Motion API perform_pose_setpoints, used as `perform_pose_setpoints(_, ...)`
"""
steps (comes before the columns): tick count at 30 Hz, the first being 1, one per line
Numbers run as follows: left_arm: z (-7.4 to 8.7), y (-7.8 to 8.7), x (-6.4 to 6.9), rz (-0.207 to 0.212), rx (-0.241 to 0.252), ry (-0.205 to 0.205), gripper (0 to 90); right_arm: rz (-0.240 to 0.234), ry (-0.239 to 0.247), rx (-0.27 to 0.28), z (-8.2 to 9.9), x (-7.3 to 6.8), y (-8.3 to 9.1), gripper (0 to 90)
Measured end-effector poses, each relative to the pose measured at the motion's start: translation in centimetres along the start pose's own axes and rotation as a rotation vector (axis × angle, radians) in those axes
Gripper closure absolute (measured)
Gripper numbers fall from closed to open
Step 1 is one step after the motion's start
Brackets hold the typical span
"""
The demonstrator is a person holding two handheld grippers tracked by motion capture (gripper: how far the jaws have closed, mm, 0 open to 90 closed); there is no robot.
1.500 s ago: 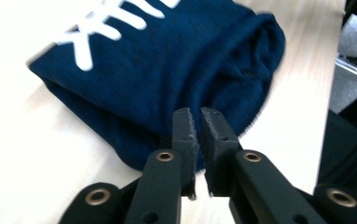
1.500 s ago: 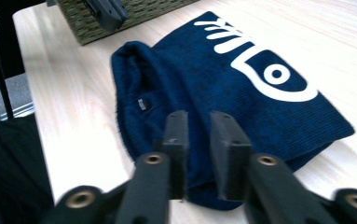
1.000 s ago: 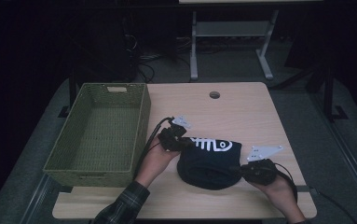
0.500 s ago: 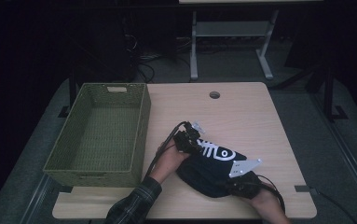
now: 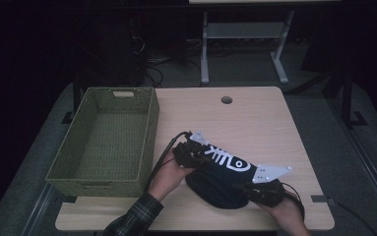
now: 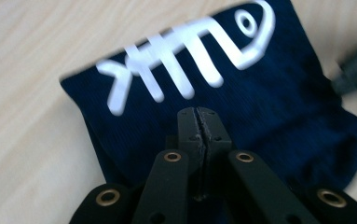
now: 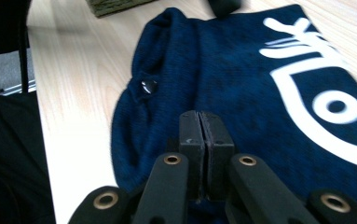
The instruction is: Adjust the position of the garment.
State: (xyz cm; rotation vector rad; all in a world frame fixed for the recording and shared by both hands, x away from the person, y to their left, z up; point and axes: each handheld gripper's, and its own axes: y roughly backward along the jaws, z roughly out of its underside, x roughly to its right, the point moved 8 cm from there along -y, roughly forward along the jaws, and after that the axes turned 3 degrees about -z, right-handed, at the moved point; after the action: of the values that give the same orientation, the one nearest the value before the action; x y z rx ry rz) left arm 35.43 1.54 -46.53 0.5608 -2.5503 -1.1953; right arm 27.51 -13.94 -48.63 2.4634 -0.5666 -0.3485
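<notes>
Basket sits left of the navy garment, which lies on the counter. Left gripper and right gripper both have jaws shut, seemingly pinching cloth. Lift evenly so it stays folded; the actual pinch is hidden

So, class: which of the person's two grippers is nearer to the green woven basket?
Left. The left gripper sits just beside the basket, at the near end of the dark fish-print cloth. The right gripper is at the cloth's far end.
</notes>
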Motion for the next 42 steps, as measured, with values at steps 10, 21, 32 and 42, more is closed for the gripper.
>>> perform_pose_setpoints(10, 4.2, -1.5, 0.6, -0.003, -0.109, 0.013, 86.3, 0.057, -0.035, -0.041, 1.7, 1.1, 0.5, 85.7)
perform_pose_setpoints(21, 3.1, -0.2, 0.1, -0.005, -0.065, 0.053, 72.1, 0.133, -0.083, -0.014, 2.9, 2.4, 2.5, 73.8)
perform_pose_setpoints(32, 2.0, -1.0, -3.0, -0.044, -0.026, 0.12, 30.5, 0.26, -0.173, -0.044, 5.6, 5.3, 4.1, 40.8)
perform_pose_setpoints(42, 2.1, -2.9, -3.6, -0.032, -0.014, 0.163, 18.5, 0.303, -0.25, -0.08, 7.3, 7.2, 3.3, 20.9)
